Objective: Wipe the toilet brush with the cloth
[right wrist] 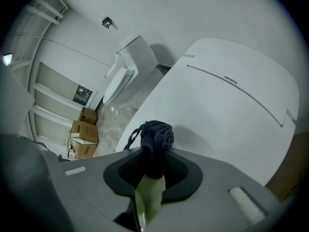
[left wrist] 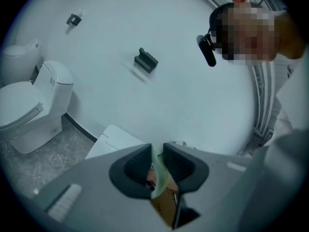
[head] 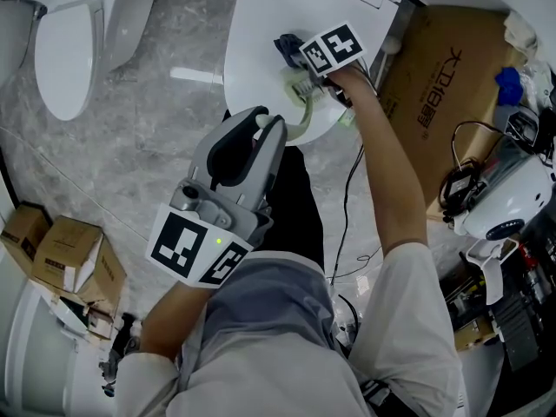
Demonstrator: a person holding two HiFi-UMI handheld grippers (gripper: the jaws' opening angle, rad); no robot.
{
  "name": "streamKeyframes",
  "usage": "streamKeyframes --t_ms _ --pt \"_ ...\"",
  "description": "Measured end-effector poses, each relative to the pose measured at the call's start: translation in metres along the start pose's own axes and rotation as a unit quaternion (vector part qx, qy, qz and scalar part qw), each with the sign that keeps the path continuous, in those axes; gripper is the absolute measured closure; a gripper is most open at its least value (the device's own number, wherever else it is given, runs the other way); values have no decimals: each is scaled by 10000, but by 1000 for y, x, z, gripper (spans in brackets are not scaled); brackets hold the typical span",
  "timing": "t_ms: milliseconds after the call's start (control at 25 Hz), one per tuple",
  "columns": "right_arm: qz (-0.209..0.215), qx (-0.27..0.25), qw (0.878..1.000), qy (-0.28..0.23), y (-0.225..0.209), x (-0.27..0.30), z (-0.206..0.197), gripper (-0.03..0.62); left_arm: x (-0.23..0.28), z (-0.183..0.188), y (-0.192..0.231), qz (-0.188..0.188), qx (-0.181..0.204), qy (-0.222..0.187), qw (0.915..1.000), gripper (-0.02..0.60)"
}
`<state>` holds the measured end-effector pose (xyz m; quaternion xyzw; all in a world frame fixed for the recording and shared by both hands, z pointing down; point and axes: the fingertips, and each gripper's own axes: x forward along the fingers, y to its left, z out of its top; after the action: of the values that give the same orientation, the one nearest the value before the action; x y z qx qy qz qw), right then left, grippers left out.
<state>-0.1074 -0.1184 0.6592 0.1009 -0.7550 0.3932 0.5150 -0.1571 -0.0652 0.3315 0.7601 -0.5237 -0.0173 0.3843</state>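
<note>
Two toilets share the grey floor; the nearer toilet (head: 261, 16), lid down, lies directly under the work, likely so that anything dropped lands on it, while the farther toilet (head: 65, 50) stands well apart. The left gripper (left wrist: 157, 167) has its jaws pinched nearly together on the thin pale-green toilet brush (right wrist: 148, 195), seemingly to steady it above the lid; the right gripper (right wrist: 150, 170) is clamped on a bunched dark cloth (right wrist: 157, 134), with the brush's green stem caught under that cloth between the same jaws, so sliding along it would wipe it; I judge the wiping under way.
</note>
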Motion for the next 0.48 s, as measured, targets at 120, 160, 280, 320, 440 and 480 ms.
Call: streamKeyframes --t_ms 120,160,280,320,440,480 --pt "9 239 9997 -88 -2 2 -3 520 -2 -1 1 19 4 16 10000 581" --pt "-1 298 9995 -135 -3 1 -3 520 -2 0 1 19 8 10 10000 581" --pt "-57 456 9986 -260 -9 -1 -2 520 0 2 1 9 25 8 10000 581" --pt "-92 496 9983 -282 -11 -2 -2 520 1 2 0 5 29 8 10000 581" --pt "-173 643 9972 -328 -18 -6 -5 520 0 1 0 -16 26 -11 10000 581" --pt "-173 701 9967 -360 -20 -7 -6 520 0 1 0 -18 30 -18 10000 581"
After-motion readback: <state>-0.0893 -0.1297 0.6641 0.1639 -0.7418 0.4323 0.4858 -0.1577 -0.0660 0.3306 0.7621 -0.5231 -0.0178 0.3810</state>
